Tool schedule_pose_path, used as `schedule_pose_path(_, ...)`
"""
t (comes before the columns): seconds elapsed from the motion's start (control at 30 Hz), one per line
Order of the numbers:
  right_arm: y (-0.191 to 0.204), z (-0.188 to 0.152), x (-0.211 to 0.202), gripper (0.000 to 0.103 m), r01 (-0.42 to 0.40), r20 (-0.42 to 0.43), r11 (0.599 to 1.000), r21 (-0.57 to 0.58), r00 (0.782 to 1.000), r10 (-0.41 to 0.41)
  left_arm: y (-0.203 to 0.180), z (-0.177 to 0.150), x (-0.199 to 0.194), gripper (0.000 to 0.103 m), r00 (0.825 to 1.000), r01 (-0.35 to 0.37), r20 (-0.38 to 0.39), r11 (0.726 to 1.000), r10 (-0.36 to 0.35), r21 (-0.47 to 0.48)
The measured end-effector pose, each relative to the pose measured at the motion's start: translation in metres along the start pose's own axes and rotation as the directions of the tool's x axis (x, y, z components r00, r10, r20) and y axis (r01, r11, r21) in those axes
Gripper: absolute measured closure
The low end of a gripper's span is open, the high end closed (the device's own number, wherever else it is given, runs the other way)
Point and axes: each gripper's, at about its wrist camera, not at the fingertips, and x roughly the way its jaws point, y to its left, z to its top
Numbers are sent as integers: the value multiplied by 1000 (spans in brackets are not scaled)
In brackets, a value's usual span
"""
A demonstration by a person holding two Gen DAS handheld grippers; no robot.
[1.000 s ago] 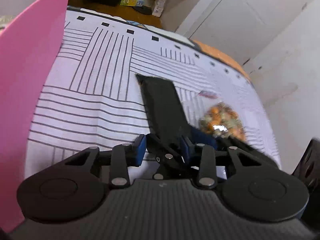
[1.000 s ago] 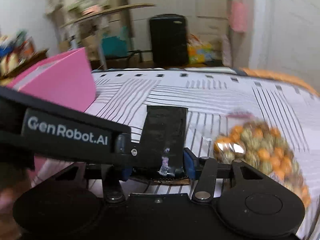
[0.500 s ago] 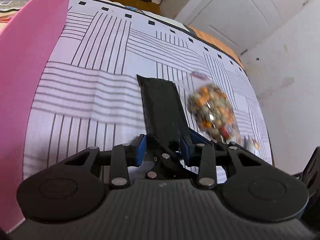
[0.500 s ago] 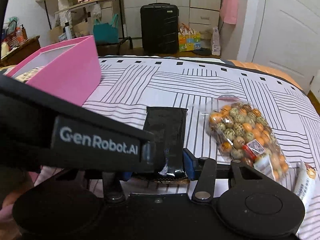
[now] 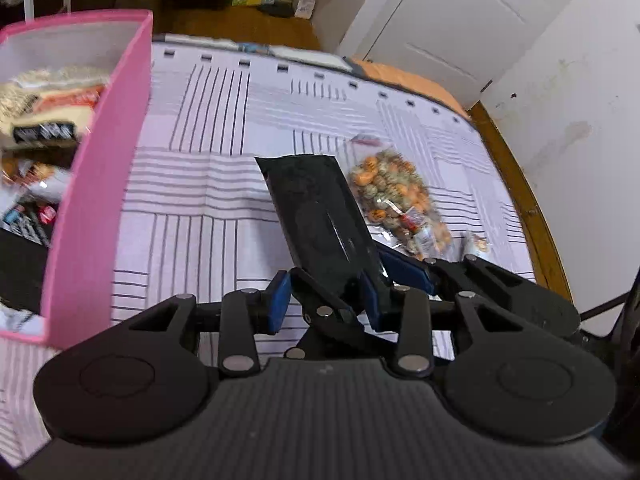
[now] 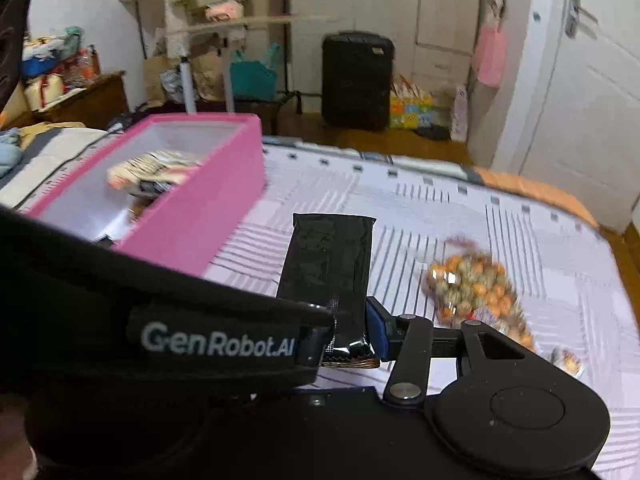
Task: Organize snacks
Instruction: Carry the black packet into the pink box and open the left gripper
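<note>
While two tools grip one black packet, one pink box stands near.

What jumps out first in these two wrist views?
The long black snack packet, pinched at its near end by both grippers and sticking out over the striped cloth. Next, the bright pink box at left, already holding several packets. To the right of the black packet, a clear bag of orange and green speckled balls lies on the cloth.
</note>
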Motion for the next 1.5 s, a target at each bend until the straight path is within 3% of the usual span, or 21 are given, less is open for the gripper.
schedule_pose_path(0.27,23,23,-49,49,-22,107,996,-88,994,31,-12,1,-73,66,995,23,99,999,-25,27)
schedule_pose_path(0.43,55,37,-63,49,-39,154,977,-209,986,72,-4,-6,-113,64,985,-3,172,1000,2,10)
schedule_pose_path(0.63,94,53,-64,49,-65,173,944,-322,977,127,26,-12,-150,64,971,-20,237,998,33,-55)
schedule_pose_path(0.83,123,62,-42,49,-157,139,908,-388,964,227,61,-16,-166,64,959,-62,266,989,97,-137)
schedule_pose_path(1.2,168,63,37,49,-357,4,872,-336,925,381,146,-21,-151,63,949,-172,205,937,241,-304)
schedule_pose_path(1.3,168,64,54,48,-395,-30,877,-275,915,403,164,-21,-141,63,943,-197,191,922,271,-334)
schedule_pose_path(1.4,166,64,64,41,-420,-41,887,-193,906,421,177,-21,-134,62,942,-204,174,900,288,-386)
schedule_pose_path(1.47,160,63,64,35,-435,-17,886,-162,899,438,180,-21,-131,56,936,-208,181,890,301,-405)
schedule_pose_path(1.5,159,60,61,35,-433,-13,888,-157,900,436,180,-21,-129,47,932,-216,186,887,312,-408)
